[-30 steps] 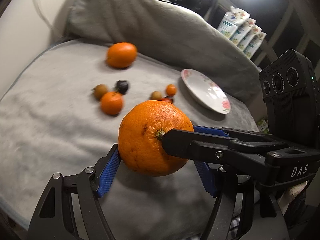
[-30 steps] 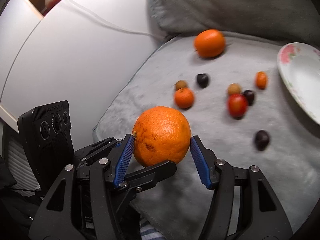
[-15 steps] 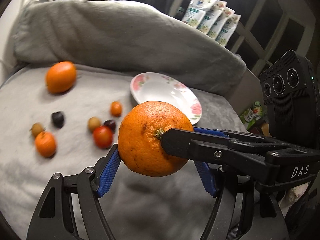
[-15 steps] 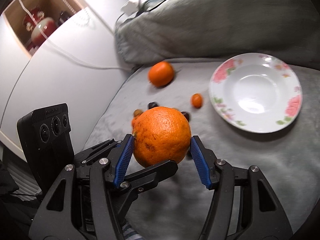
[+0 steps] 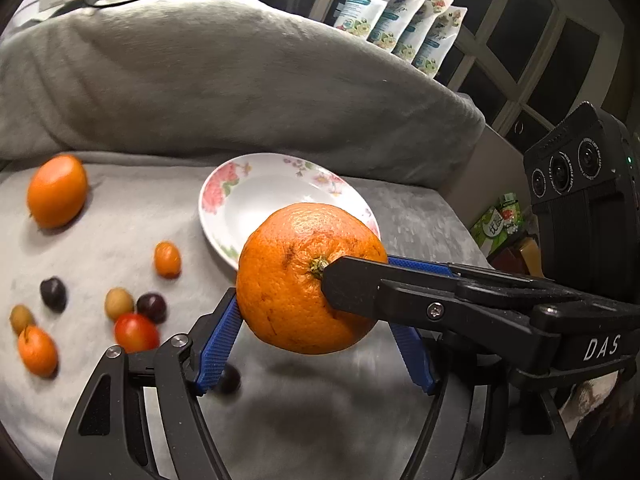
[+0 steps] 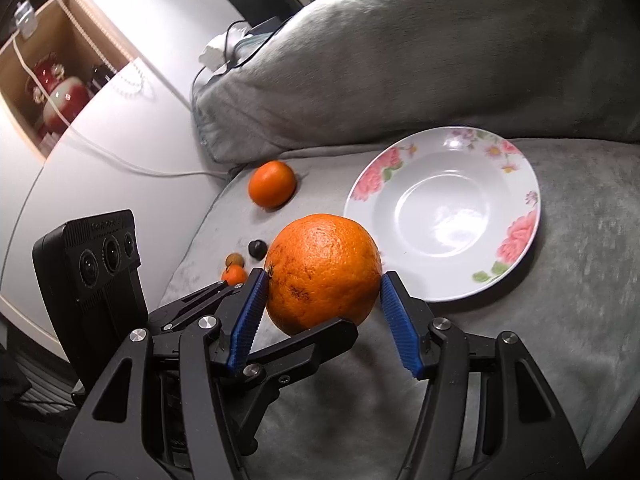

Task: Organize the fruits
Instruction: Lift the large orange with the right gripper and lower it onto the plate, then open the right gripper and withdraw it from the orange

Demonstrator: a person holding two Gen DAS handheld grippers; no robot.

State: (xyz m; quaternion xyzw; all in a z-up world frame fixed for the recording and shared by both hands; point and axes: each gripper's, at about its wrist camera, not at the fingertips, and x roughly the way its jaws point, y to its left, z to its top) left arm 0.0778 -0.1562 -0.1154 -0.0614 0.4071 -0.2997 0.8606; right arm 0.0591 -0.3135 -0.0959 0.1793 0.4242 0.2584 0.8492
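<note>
Along the left edge of the grey blanket [image 5: 100,248] lies a mandarin [image 5: 56,190], with a scatter of small fruit nearer me – two small brownish ones, dark plums [image 5: 53,293], a small orange fruit [image 5: 37,350], a red cherry tomato [image 5: 136,332] and a kumquat [image 5: 167,258]. All of them are loose on the cloth. Right of them, towards the back by the pillow [image 5: 240,80], sits the flowered plate [image 5: 248,200] with nothing in it.

In the air, just in front of the plate's near rim, is the big orange [image 5: 308,280]. The left hand-held gripper [image 5: 314,312] is clamped on it, and the right hand-held gripper [image 6: 322,280] grips it crosswise, blue pads against the peel.

So the sorting has barely begun, I'd say – one fruit lifted and not yet set down, every other piece waiting.
</note>
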